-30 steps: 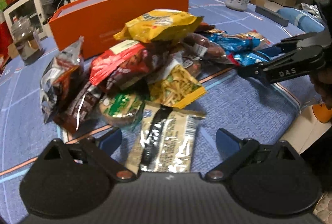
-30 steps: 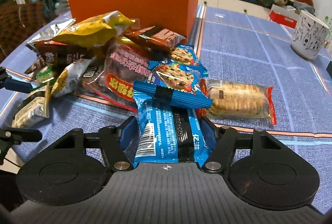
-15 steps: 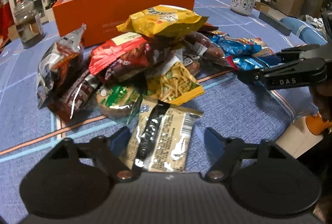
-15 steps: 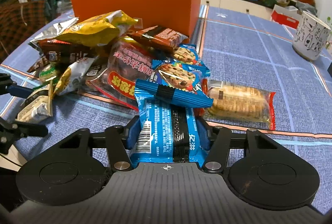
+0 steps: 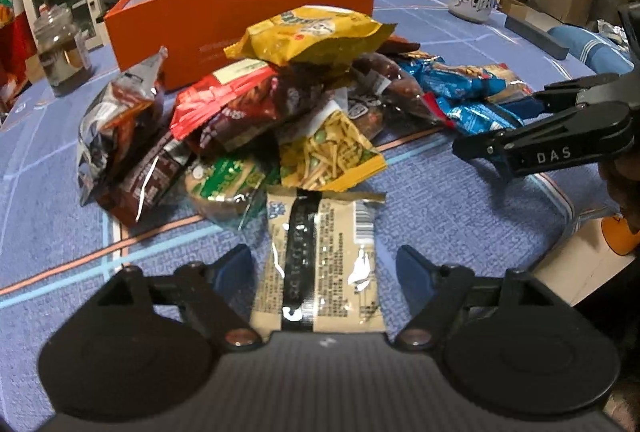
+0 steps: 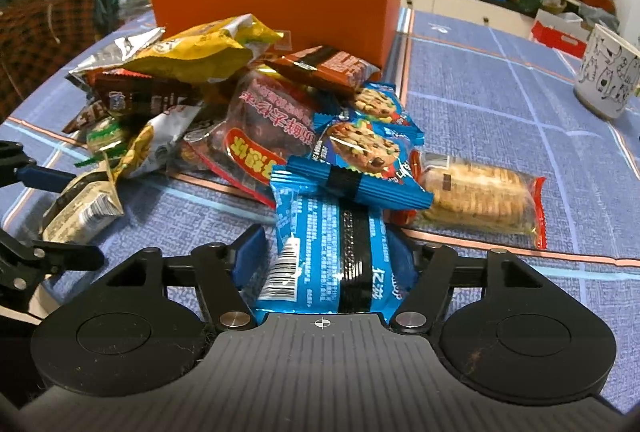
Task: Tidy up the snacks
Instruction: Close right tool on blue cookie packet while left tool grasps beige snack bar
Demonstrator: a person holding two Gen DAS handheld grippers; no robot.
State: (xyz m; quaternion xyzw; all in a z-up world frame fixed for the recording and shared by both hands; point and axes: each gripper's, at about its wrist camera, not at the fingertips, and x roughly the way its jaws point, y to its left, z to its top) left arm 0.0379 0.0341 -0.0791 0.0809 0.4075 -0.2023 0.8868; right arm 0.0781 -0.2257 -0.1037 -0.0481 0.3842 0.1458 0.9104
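Observation:
A pile of snack packets lies on the blue tablecloth in front of an orange box (image 5: 240, 11), with a yellow bag (image 5: 312, 31) on top. A beige packet (image 5: 320, 252) lies flat between the fingers of my left gripper (image 5: 322, 268). Its jaws are opening, with a gap on each side of the packet. A blue biscuit packet (image 6: 332, 252) lies between the fingers of my right gripper (image 6: 324, 256). Those jaws are also opening; the left finger (image 6: 250, 252) stands clear of the wrapper and the right finger is beside its edge.
A white patterned mug (image 6: 608, 79) stands at the far right of the table. A glass jar (image 5: 60, 51) stands at the far left. A clear packet of crackers (image 6: 480, 195) lies right of the pile. The table edge (image 5: 572, 232) runs close beside my right gripper.
Both grippers narrowed on their packets half a second ago and have since spread apart again. Both packets still lie on the cloth in the same places.

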